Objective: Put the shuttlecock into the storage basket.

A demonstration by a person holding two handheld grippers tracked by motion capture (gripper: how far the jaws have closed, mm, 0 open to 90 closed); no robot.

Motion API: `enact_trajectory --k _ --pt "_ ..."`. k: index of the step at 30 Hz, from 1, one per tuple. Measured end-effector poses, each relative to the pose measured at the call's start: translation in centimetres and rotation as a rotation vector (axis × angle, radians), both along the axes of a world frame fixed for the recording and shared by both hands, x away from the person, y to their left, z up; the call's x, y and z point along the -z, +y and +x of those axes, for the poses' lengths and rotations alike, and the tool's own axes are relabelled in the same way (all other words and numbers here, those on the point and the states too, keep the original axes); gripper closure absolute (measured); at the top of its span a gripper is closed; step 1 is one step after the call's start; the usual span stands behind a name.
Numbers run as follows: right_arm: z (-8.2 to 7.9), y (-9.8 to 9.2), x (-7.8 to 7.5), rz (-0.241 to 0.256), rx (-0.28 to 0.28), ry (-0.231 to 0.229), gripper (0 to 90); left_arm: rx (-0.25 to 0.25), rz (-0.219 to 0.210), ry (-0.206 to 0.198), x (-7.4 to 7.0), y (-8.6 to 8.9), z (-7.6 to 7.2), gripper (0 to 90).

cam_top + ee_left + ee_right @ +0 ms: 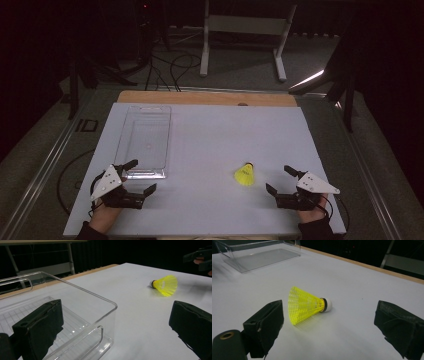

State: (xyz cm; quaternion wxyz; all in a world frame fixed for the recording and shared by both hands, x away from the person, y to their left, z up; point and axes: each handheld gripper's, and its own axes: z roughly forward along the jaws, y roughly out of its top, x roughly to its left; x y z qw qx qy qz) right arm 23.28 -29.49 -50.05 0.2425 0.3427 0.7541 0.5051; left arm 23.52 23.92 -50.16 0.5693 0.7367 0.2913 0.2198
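Observation:
A yellow shuttlecock (245,174) with a white cork lies on its side on the white table top (210,130), right of centre near the front. An empty clear plastic tray (121,135) stands at the left. My left gripper (143,175) is open, just in front of the tray's near end. My right gripper (278,178) is open, a short way right of the shuttlecock. In the right gripper view the shuttlecock (307,305) lies just ahead of the spread jaws of my right gripper (332,320), skirt nearest. In the left gripper view the tray's corner (82,290) is close in front of my left gripper (115,312), with the shuttlecock (166,285) farther off.
A wooden strip (200,97) borders the table's far edge. Beyond it on the floor stand a white frame (245,30) and loose cables (172,67). The other hand's gripper (200,258) appears at the far right of the left gripper view.

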Motion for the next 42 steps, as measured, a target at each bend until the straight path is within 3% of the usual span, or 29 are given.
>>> enact_trajectory --k 5,27,33,42 --pt "-0.1 -0.1 -0.1 -0.004 0.014 -0.015 9.1 0.011 0.008 0.007 0.1 -0.2 0.0 0.2" --pt "-0.1 0.1 -0.1 -0.02 0.009 0.002 9.1 0.034 0.023 0.035 0.2 -0.5 0.3 0.1" --pt "-0.1 0.1 -0.2 -0.016 0.013 -0.004 9.1 0.045 0.027 0.031 -0.2 -0.5 0.3 0.1" --pt "-0.1 0.2 -0.3 -0.01 0.016 0.002 9.1 0.067 -0.001 0.028 -1.4 -0.8 0.5 0.1"
